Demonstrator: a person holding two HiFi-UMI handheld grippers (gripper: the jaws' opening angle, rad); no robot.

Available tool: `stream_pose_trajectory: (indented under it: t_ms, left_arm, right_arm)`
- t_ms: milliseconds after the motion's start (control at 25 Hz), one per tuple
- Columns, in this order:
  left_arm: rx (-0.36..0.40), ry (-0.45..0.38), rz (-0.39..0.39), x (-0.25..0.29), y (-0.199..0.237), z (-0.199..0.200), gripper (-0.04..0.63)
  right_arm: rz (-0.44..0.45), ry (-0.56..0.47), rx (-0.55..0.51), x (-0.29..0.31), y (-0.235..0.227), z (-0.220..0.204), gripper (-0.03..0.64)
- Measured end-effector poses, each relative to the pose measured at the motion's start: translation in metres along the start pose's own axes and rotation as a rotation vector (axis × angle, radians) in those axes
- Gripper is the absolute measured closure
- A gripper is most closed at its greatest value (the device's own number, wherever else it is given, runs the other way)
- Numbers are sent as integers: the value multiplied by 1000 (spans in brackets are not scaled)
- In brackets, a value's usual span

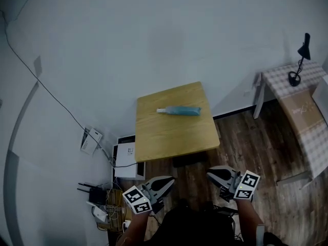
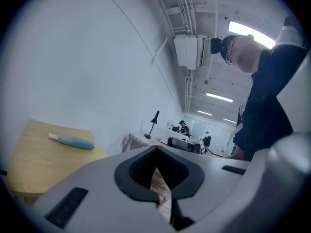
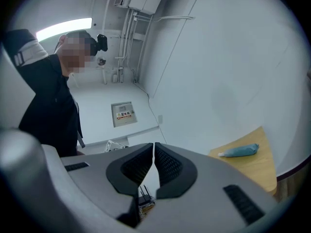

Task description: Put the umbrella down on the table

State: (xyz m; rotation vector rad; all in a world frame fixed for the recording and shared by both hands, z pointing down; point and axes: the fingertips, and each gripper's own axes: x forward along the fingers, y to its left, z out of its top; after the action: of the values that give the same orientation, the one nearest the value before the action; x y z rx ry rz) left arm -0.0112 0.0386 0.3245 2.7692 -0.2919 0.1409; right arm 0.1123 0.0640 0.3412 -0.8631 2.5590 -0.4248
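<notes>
A folded blue umbrella (image 1: 179,110) lies flat on the small wooden table (image 1: 169,137), toward its far side, white handle end to the left. It also shows in the left gripper view as the umbrella (image 2: 73,141) on the table (image 2: 34,159), and in the right gripper view as the umbrella (image 3: 239,151). Both grippers hang well short of the table's near edge, over the wooden floor. My left gripper (image 1: 170,180) is shut and empty, with its tips (image 2: 156,150) meeting. My right gripper (image 1: 209,171) is shut and empty too, only a thin slit showing at its tips (image 3: 153,145).
A second table with a checked cloth (image 1: 292,78) and a black desk lamp (image 1: 302,50) stands at the right, with a cardboard box (image 1: 302,111) beside it. On the floor left of the wooden table are a white box (image 1: 125,160), a router and tangled cables (image 1: 100,199).
</notes>
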Motion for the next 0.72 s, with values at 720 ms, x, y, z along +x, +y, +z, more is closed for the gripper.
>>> stream_pose_trajectory:
  t_ms: [720]
  left_arm:
    - [29,-109,-100,-103,-48,-11,583]
  right_arm:
    - [-72,100,-64,41,107,-42,591]
